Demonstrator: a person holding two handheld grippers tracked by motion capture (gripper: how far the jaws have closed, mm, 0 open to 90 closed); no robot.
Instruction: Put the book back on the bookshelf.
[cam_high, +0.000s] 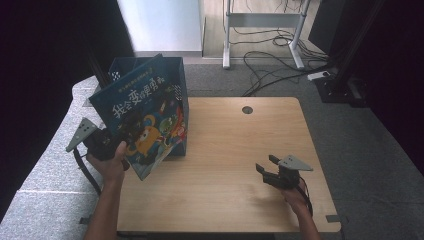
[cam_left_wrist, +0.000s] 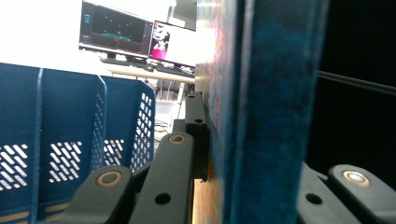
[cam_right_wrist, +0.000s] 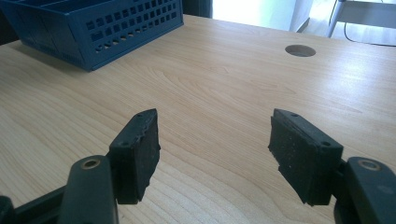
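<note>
Book (cam_high: 142, 127) clamped in left gripper (cam_high: 107, 142), jaws pinched on its lower edge; cover tilts up over the blue bin (cam_high: 175, 75) just beyond. Judged stiff, flat, moderately heavy and glossy, so likely to pivot or slip from an edge hold; a grip nearer the spine should steady it. Right gripper (cam_right_wrist: 215, 144) wide, holding nothing, above the bare table (cam_right_wrist: 224, 79), well apart from the book.

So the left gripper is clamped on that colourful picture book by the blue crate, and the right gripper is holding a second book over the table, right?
Not quite. The right gripper holds nothing: the right gripper view shows its fingers apart with only bare wooden table between them. The rest stands: the left gripper is clamped on the picture book by the blue crate.
</note>
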